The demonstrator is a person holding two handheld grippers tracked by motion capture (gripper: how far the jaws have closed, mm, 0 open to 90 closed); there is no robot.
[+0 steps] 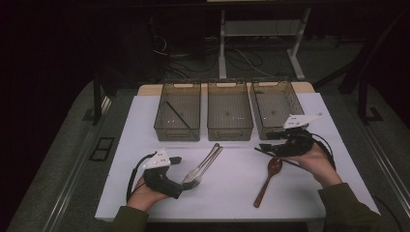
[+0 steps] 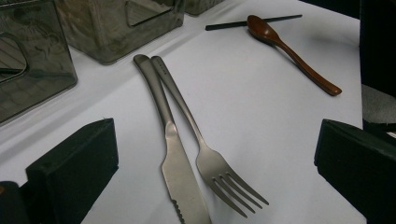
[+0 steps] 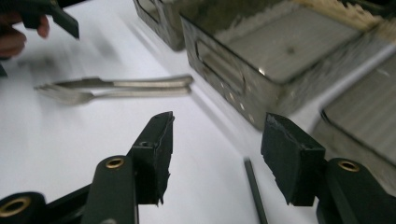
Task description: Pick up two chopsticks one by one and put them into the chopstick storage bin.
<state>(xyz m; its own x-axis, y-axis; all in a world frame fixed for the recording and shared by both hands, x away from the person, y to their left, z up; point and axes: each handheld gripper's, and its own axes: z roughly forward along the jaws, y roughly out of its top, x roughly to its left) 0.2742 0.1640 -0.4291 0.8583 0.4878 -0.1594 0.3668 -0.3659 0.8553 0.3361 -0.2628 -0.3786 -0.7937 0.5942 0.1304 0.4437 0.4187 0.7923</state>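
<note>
The right hand-held gripper [image 1: 267, 146], jaws spread and empty, closes on a black chopstick [image 3: 255, 192] near the counter's right edge, which it must straddle before pinching.

Knife [image 2: 180, 177] tip cut off by the bottom edge in the left gripper view — fork [image 3: 70, 95] and worktop [image 3: 70, 140] motion-blurred in the right gripper view; chopstick [image 3: 254, 191] runs off the bottom edge.

No legible text or labels
</note>
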